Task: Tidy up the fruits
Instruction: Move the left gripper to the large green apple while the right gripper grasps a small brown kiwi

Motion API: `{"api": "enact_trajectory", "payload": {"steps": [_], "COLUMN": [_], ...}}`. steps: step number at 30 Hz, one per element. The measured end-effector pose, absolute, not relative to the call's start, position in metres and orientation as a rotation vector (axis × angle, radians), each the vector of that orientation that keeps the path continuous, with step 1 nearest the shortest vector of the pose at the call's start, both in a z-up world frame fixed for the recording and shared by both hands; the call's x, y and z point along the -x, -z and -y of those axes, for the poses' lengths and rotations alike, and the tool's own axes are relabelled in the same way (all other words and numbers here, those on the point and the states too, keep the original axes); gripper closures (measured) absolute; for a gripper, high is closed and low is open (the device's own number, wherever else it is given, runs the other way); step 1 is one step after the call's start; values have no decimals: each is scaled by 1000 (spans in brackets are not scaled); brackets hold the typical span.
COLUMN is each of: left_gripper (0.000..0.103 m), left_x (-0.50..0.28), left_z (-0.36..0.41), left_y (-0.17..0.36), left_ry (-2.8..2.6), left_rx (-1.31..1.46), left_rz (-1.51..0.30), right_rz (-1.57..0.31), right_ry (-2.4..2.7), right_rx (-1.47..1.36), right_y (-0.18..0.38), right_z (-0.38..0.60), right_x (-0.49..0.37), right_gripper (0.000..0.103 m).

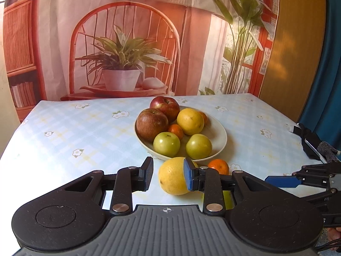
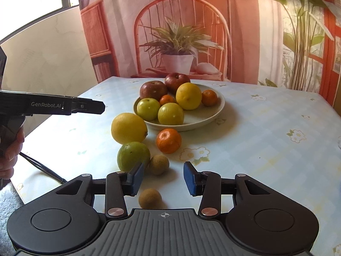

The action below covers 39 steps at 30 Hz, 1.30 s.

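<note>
A pale-blue checked, flower-printed tablecloth point(image 2: 266, 128) fronts a printed chair-and-plant backdrop point(image 2: 181, 32). Just before the shallow white bowl point(image 2: 215, 111), the yellow lemon point(image 2: 128, 128) points its tip rightward. Left gripper point(image 1: 169, 176): clenched, empty. Right gripper point(image 2: 163, 179): released, empty.

Plate point(image 2: 213, 115) mid-table point(image 2: 266, 149), holding apples, oranges, tangerines. In front of plate: lemon point(image 2: 128, 128) left, tangerine point(image 2: 168, 140) right. Lime point(image 2: 133, 156) nearer than lemon; two kiwis point(image 2: 158, 164) nearest, right of lime.
</note>
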<state>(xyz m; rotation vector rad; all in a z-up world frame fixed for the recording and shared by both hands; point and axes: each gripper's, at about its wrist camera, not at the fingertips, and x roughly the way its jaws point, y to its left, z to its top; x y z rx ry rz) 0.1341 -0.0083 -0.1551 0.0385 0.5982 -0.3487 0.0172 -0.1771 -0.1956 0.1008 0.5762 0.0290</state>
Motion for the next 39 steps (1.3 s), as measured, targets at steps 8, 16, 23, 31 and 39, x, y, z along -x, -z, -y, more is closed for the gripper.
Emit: {"api": "enact_trajectory", "payload": {"steps": [8,16,23,31,39], "left_gripper": [70,66,66,65,62], "left_x": [-132,-133,-131,-131,-128], "left_z": [9,11,13,28,47], "left_y": [156,157,159,165,180], "left_ry": [352,359,381,437,479], "left_rx": [-43,-47,-45,-36,-87], "left_rz": [-607,-616,-627,-661,-694], "right_rz": [-629,-665,-655,-604,-575], "right_ry": [-70,-91,-95,-35,2], "right_rx": [-76,-112,-140,-146,-147], "right_y": [207,216,218,213,212], "right_z": [169,173,177,190,202], "right_x": [-15,-18,-17,-14,-13], "right_gripper": [71,77,79,79,79]}}
